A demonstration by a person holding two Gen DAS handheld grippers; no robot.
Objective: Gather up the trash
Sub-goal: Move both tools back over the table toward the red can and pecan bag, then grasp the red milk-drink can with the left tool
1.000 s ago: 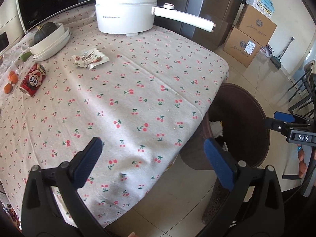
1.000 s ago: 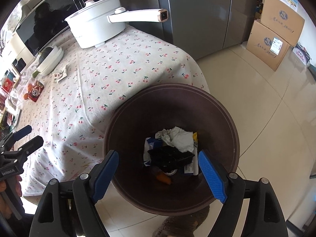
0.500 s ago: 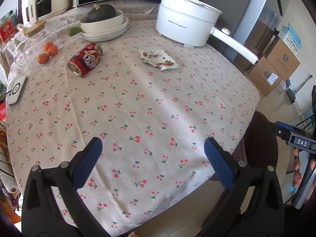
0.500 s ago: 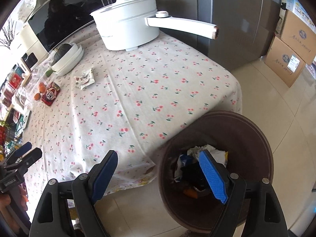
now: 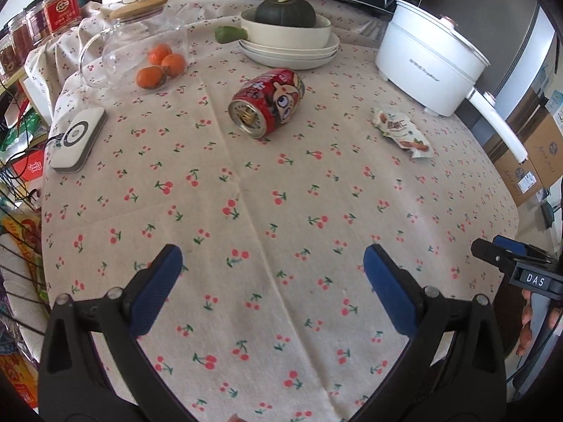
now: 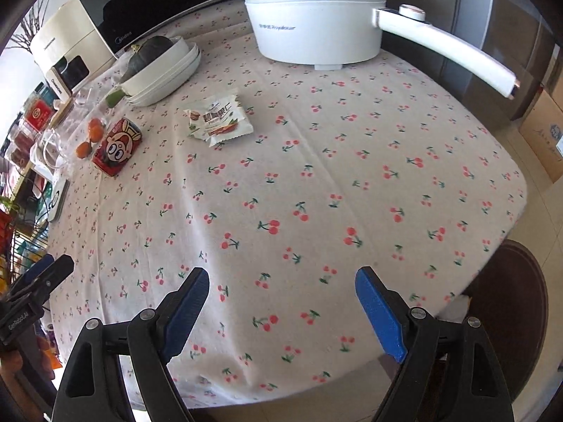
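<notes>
Left tongs spread wide, nothing between blue pads, angled steeply downward. Right tongs likewise spread wide and empty, angled steeply downward. Fingers wrapped around right handle.

Bright daylight, soft shadows, fisheye-warped edges, sharp

Right gripper jaws wide apart, nothing between, over cherry-print surface. Snack wrapper lies flat mid-cloth; red can on its side, well left. White pot behind. Brown bin at lower right.
</notes>
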